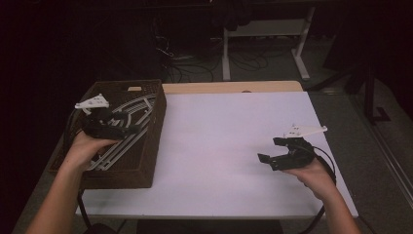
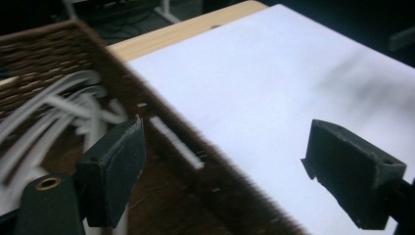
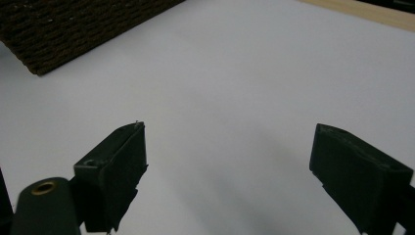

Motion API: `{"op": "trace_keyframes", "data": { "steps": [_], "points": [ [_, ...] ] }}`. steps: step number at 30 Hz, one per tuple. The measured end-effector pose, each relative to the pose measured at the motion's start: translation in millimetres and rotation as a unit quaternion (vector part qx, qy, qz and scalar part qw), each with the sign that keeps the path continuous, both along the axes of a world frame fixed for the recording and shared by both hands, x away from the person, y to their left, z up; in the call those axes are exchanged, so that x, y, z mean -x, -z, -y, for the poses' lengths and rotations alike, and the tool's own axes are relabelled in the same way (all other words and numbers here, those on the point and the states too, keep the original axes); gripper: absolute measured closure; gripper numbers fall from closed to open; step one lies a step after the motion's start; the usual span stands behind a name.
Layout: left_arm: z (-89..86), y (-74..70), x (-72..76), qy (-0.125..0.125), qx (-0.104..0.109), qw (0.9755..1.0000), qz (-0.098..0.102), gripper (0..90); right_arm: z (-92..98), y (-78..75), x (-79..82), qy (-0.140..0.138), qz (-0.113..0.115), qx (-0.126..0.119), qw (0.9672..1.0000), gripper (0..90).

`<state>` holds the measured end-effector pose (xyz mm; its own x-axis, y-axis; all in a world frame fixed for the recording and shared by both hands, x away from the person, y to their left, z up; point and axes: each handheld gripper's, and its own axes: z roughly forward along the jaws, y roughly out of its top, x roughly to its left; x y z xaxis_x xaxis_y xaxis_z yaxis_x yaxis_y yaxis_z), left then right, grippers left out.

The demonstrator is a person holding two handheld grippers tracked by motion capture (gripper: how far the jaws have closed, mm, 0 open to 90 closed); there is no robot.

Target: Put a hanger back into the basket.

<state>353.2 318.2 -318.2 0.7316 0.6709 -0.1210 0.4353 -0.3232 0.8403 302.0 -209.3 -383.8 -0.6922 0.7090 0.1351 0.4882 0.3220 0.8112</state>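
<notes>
here both the left gripper over the basket and the right gripper gape wide, holding nothing.

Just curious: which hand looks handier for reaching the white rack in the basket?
Probably left: its tool hangs open over the basket, above the white rack. The right tool is across the table.

We find no readable text, label, brand, number or sign on anything in these dim, partly blurred views.
</notes>
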Motion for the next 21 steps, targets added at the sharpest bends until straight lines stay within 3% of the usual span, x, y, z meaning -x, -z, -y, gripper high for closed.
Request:
{"op": "trace_keyframes", "data": {
  "steps": [9, 16, 21],
  "points": [
    [28.5, 15.0, 14.0, 0.038, 0.021, 0.9991, 0.003, 7.7, -5.8, -21.2, -7.4, -0.011, 0.025, -0.006, 0.9996, 7.6],
    [39.6, 22.5, 19.8, 0.071, 0.030, 0.9970, 0.004, 1.3, -12.7, -33.7, -16.2, -0.024, 0.029, 0.001, 0.9993, 0.8],
    [38.4, 23.8, 21.5, 0.075, 0.034, 0.9965, 0.007, 0.4, -14.6, -35.3, -22.3, -0.030, 0.035, -0.007, 0.9989, 0.0]
  ]
}}
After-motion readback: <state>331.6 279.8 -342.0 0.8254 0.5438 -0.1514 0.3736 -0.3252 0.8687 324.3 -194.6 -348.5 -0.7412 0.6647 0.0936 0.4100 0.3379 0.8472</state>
